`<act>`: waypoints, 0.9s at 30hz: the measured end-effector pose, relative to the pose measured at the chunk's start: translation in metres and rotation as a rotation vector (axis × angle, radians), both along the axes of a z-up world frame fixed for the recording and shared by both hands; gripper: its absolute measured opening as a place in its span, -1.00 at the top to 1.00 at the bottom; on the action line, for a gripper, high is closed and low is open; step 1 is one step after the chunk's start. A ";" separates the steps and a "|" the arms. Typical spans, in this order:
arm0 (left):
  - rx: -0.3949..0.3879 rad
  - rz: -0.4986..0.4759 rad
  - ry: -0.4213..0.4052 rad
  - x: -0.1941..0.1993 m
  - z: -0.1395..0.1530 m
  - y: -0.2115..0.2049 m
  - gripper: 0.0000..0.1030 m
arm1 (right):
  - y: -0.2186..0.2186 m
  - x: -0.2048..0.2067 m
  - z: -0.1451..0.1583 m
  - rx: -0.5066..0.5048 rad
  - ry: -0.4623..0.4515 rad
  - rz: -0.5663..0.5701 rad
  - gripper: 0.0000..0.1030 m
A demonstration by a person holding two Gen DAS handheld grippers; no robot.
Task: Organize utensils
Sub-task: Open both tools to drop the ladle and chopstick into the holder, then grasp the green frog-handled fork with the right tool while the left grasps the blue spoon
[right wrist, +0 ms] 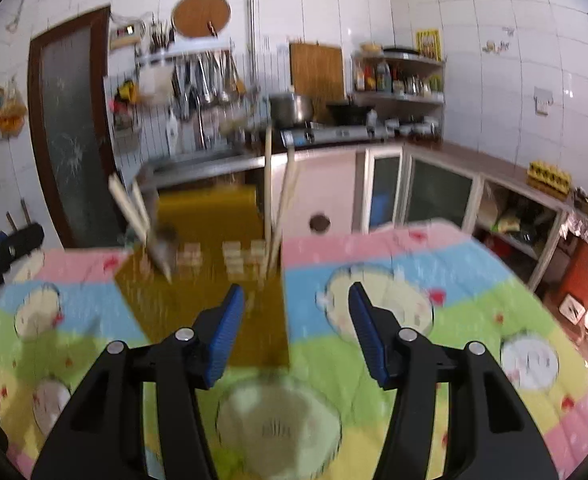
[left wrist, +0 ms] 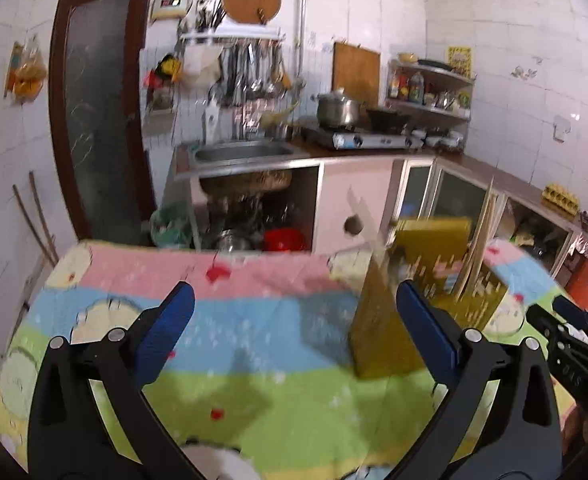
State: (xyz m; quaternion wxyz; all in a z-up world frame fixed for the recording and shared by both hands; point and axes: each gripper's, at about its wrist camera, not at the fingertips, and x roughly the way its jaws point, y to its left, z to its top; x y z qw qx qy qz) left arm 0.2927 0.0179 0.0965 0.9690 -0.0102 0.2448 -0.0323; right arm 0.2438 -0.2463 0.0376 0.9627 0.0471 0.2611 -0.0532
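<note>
Chopsticks [right wrist: 272, 200] stand upright in a yellow box [right wrist: 210, 256] on the table's striped cartoon cloth [right wrist: 414, 300], with another pair [right wrist: 130, 210] leaning at the box's left side. Motion blur hides finer detail inside the box. The right gripper [right wrist: 294, 332] hovers just in front of the box, spread wide and holding nothing. The left gripper [left wrist: 294, 336] is also spread wide and holding nothing, with the box [left wrist: 414, 300] just beside its right finger.
</note>
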 end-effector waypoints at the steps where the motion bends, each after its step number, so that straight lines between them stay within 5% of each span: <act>1: 0.005 0.004 0.018 -0.004 -0.008 0.002 -0.90 | 0.002 -0.005 -0.009 0.012 0.026 -0.003 -0.05; 15: 0.006 -0.002 0.177 -0.032 -0.085 0.013 -0.90 | 0.044 -0.020 -0.095 0.020 0.282 0.007 -0.01; 27: 0.021 0.004 0.211 -0.029 -0.096 0.010 -0.89 | 0.067 -0.010 -0.102 0.013 0.360 0.027 0.56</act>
